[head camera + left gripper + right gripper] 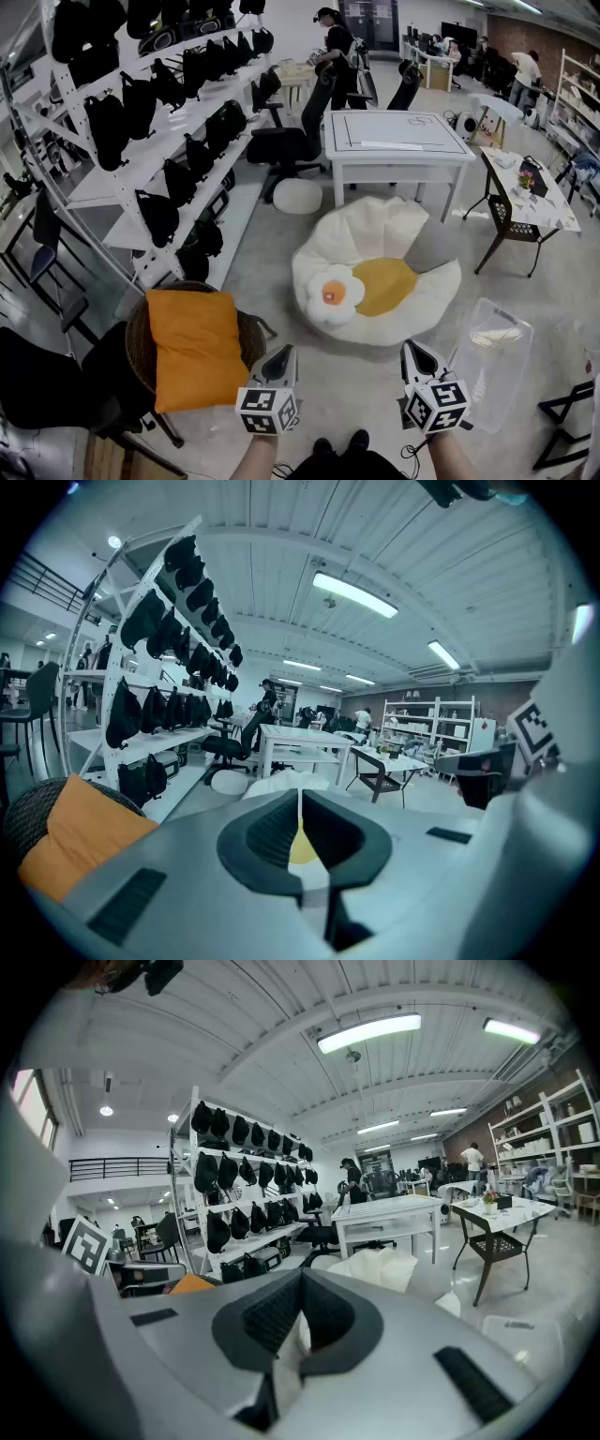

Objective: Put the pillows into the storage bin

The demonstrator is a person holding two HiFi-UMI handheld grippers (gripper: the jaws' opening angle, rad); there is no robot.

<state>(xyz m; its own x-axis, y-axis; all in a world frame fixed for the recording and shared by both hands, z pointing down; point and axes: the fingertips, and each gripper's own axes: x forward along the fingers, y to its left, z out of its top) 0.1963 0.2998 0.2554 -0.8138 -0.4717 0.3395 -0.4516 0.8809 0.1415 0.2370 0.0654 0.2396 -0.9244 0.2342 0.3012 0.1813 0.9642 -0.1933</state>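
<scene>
Both grippers are shut with nothing in the jaws. The left gripper (280, 358) and right gripper (413, 352) sit low in front of you, pointing forward and slightly down. You have to open before any grab.

The nearest target is the orange pillow (195, 347), just left of the left gripper, lying flat on a wicker chair (246, 330). Its long axis runs away from you and its near end looks to hang over the rim. Your left hand is closer.

The clear bin (494, 361) is on the floor just right of the right gripper. That makes the carry go left to right across your front. The floor between and just ahead of the grippers is bare, so you have room to swing.

Further out at centre, the egg pillow (336, 292) and yellow pillow (386, 284) touch each other on a white floor cushion (375, 234). They're roughly even reach for either hand, and the right is on the bin side.

Edges to mind:
- The rack (141, 159) crowds the chair's far left side.
- The side table (525, 202) stands beyond the bin.
</scene>
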